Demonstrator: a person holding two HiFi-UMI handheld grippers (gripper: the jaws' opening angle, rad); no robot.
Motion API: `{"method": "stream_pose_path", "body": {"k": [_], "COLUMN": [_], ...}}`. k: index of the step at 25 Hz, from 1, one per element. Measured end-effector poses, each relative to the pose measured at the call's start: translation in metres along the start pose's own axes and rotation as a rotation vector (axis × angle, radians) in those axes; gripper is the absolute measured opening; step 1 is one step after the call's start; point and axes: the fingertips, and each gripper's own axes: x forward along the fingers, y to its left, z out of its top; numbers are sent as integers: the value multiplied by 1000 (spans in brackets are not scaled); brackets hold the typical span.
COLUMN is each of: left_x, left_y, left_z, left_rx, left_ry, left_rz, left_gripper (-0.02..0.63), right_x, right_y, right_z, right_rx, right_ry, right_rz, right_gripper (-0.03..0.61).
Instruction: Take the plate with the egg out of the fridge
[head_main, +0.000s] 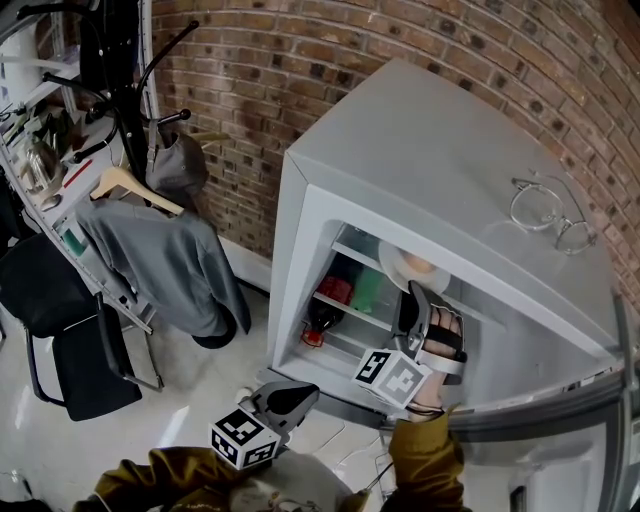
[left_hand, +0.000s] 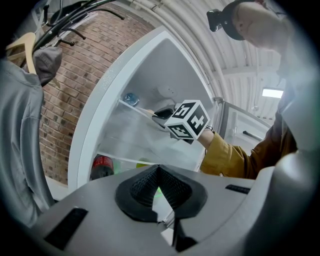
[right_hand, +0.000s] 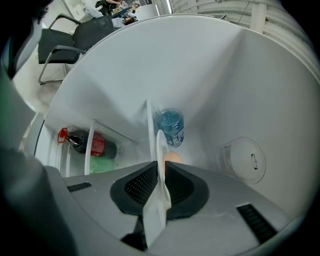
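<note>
By the brick wall (head_main: 300, 60), inside the fridge (head_main: 440, 170), the right tool (head_main: 413, 297) pinches the plate (head_main: 395, 265) with the egg (head_main: 422, 266), not yet lifted out, while the left tool (head_main: 300, 393), low in the frame, has its jaws together on nothing.

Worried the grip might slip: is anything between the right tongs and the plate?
Nothing. In the right gripper view the right tongs are shut straight on the rim of the plate, the egg just beyond them.

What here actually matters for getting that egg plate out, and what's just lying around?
Part of the job: fridge, plate, egg on it, right gripper clamped on the plate's rim.

Just about: glasses on the fridge top, red-labelled bottle, blue water bottle, grey jacket, black chair.
</note>
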Motion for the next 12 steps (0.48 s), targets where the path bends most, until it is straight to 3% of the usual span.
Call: {"method": "stream_pose_path", "body": {"k": [12], "left_x": [4], "left_y": [-1], "left_z": [1], "left_rx": [9], "left_ry": [0], "left_rz": [-3], "left_gripper": [8], "right_x": [3], "right_y": [-2], "right_z": [-5], "right_rx": [-5], "right_ry": [22], "right_rz": [7], "right_gripper": [29]}}
